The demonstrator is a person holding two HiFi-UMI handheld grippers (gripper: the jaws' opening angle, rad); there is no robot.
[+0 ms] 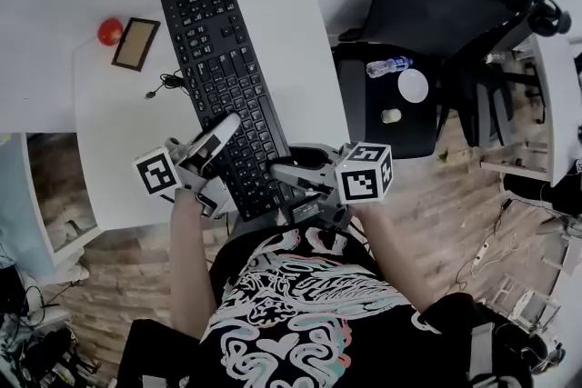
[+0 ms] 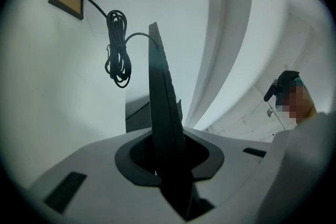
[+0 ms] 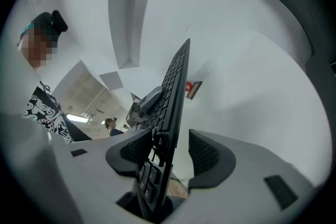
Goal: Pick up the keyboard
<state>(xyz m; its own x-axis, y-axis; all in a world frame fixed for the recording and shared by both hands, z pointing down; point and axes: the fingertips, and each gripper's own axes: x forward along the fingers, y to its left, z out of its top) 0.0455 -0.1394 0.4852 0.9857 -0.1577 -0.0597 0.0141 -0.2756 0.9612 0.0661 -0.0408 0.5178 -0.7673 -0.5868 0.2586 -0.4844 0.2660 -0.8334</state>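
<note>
The black keyboard (image 1: 223, 77) lies lengthwise on the white table (image 1: 109, 132), with its near end at the table's front edge. My left gripper (image 1: 225, 157) is shut on its near left edge; in the left gripper view the thin edge of the keyboard (image 2: 160, 92) is clamped between the jaws (image 2: 169, 157). My right gripper (image 1: 286, 186) straddles the near right corner. Its jaws (image 3: 170, 152) stand open around the keyboard (image 3: 176, 86), with a clear gap on the underside pad. Whether the keyboard is off the table I cannot tell.
A red ball (image 1: 110, 31), a brown framed pad (image 1: 136, 43) and the coiled cable (image 1: 168, 84) lie left of the keyboard. A black office chair (image 1: 436, 4) at the right holds a bottle (image 1: 389, 65) and a white disc (image 1: 413, 86). The holder's torso fills the bottom.
</note>
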